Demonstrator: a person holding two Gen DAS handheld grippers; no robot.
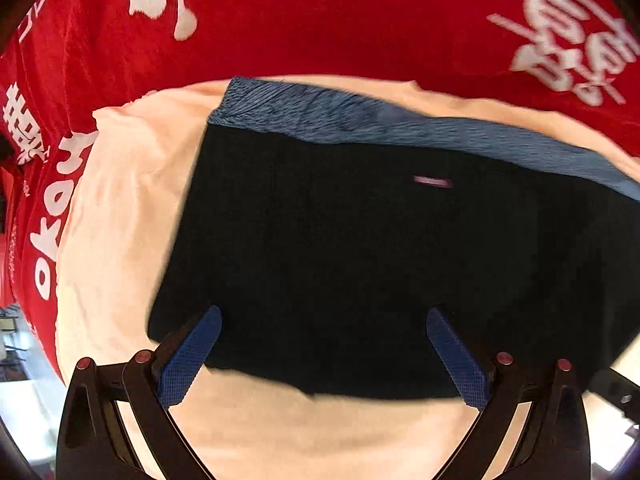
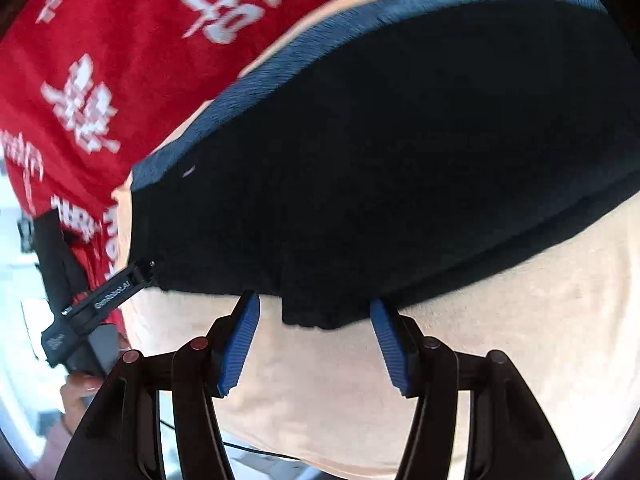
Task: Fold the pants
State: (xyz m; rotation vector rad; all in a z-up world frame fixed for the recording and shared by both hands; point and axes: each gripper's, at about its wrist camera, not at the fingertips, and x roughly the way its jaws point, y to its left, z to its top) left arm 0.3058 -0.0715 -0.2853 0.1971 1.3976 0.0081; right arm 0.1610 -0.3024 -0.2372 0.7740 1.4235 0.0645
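Both tongs, left and right, gape, ribbed blue pads; dark folded pants, blue gathered waistband, on peach cloth.

peach cloth over red printed cloth; bright bg.

Left gripper points steeply downward, its blue-padded jaws spread wide. Right gripper tilts downward too, jaws apart, gripping nothing.
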